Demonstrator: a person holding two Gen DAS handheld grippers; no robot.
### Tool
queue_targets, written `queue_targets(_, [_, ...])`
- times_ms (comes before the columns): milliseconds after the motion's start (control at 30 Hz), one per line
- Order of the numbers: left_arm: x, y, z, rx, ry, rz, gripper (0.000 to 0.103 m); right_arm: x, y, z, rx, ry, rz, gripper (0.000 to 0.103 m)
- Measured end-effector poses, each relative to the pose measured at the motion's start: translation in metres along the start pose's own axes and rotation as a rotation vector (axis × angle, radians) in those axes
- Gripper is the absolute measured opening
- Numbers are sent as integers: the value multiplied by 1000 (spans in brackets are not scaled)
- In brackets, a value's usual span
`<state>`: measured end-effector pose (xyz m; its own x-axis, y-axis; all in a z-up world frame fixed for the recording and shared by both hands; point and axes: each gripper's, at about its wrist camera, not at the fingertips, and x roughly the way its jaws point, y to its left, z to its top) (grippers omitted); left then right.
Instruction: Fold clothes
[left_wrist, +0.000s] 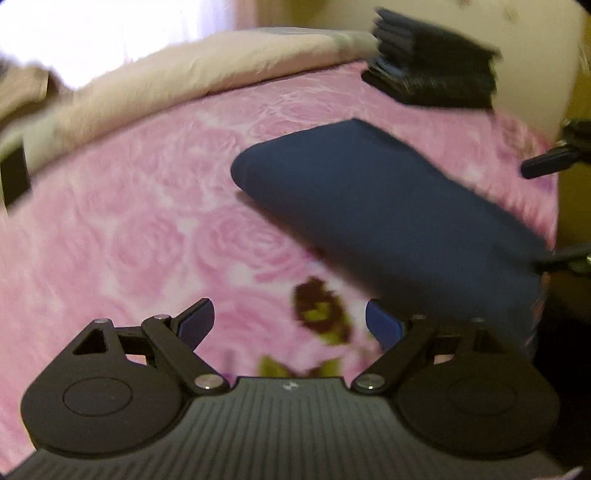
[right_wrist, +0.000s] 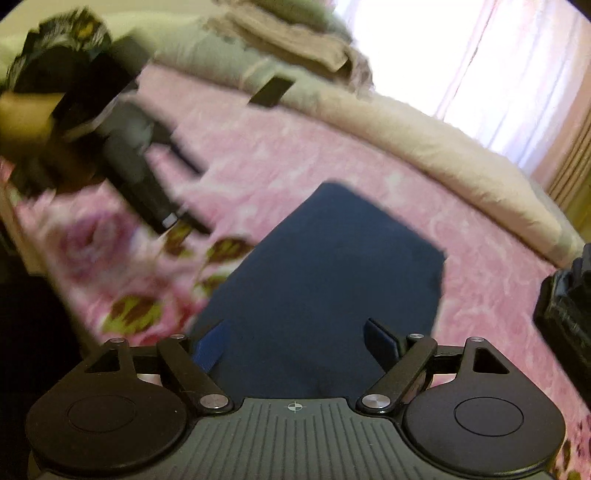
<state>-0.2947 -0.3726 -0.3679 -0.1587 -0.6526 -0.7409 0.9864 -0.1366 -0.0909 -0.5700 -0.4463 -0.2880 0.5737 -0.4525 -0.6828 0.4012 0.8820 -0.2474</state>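
A folded navy blue garment (left_wrist: 388, 206) lies on the pink rose-patterned bedspread (left_wrist: 147, 221). In the right wrist view the garment (right_wrist: 325, 280) fills the middle, just ahead of my right gripper (right_wrist: 299, 343), which is open and empty above its near edge. My left gripper (left_wrist: 290, 325) is open and empty over the bare bedspread, to the left of the garment's near end. The left gripper (right_wrist: 147, 184) also shows in the right wrist view, blurred, at the upper left. Part of the right gripper (left_wrist: 554, 158) shows at the right edge of the left wrist view.
A stack of dark folded clothes (left_wrist: 432, 70) sits at the far side of the bed; it also shows in the right wrist view (right_wrist: 569, 306) at the right edge. A cream duvet (left_wrist: 184, 77) runs along the back. Beige folded cloth (right_wrist: 295, 40) lies on it. A bright curtained window (right_wrist: 461, 55) is behind.
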Motion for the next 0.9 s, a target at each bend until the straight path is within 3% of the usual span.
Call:
queue_targets(200, [25, 47, 15, -233, 41, -162, 86, 73, -73, 55, 7, -18, -10, 82])
queue_targets(267, [35, 59, 17, -293, 59, -236, 80, 97, -84, 73, -27, 3, 19, 82])
queue_targets(333, [39, 62, 19, -330, 84, -255, 79, 117, -91, 88, -77, 27, 61, 82])
queue_targets(500, [23, 57, 12, -497, 119, -268, 78, 129, -87, 126, -423, 133, 289, 82])
queue_targets(700, [-5, 26, -7, -666, 135, -191, 78, 124, -75, 162, -878, 276, 626, 82])
queue_targets(800, [-6, 5, -12, -741, 143, -185, 78, 137, -69, 176, -1011, 381, 721, 82])
queue_targets(900, [-1, -18, -12, -789, 140, -184, 78, 157, -61, 188, -1148, 412, 808, 82])
